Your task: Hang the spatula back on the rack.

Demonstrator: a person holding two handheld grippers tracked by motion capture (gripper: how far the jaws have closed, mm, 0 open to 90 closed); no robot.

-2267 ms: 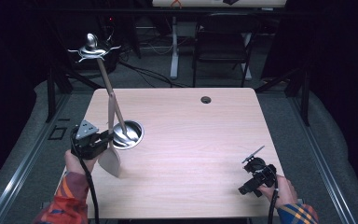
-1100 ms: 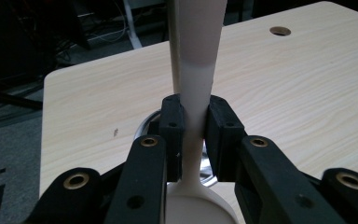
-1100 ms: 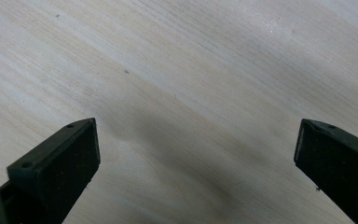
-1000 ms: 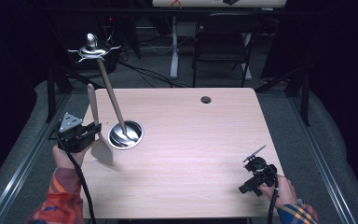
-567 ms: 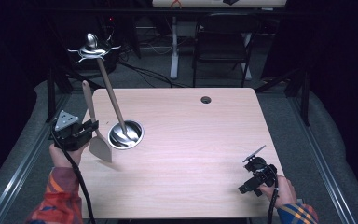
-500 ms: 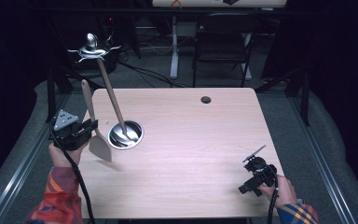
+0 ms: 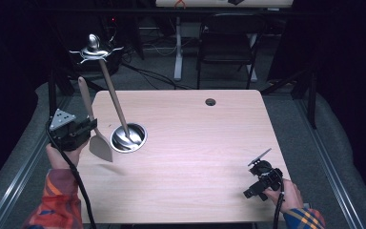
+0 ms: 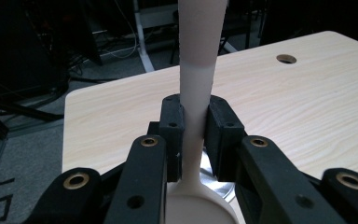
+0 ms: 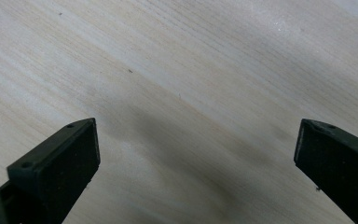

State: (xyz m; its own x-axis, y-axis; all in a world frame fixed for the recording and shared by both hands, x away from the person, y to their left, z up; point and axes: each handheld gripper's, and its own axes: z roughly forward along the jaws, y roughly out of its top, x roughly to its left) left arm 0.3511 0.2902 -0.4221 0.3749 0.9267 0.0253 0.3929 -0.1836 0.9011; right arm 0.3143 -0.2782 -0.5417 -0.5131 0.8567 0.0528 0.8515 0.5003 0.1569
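A pale wooden spatula (image 7: 101, 148) hangs over the table's left edge, blade down and handle tilted up and away. My left gripper (image 7: 91, 125) is shut on its handle. In the left gripper view the black pads (image 8: 173, 122) press the spatula's neck (image 8: 196, 107) from both sides, just above the blade. To the right of the blade stands a metal utensil stand (image 7: 128, 137), a round base with a slanted rod and hooks at the top (image 7: 95, 50). My right gripper (image 7: 261, 167) rests near the table's front right corner; it is open (image 9: 196, 149) above bare wood.
The light wooden table (image 7: 195, 143) has a cable hole (image 7: 210, 101) at the back centre. A dark chair (image 7: 226, 43) and cables stand behind it. Grey floor lies beyond the left edge, under my left hand.
My left gripper has carried the spatula left, from right beside the stand's base out to the table's left edge, and slightly up. The right gripper has stayed put.
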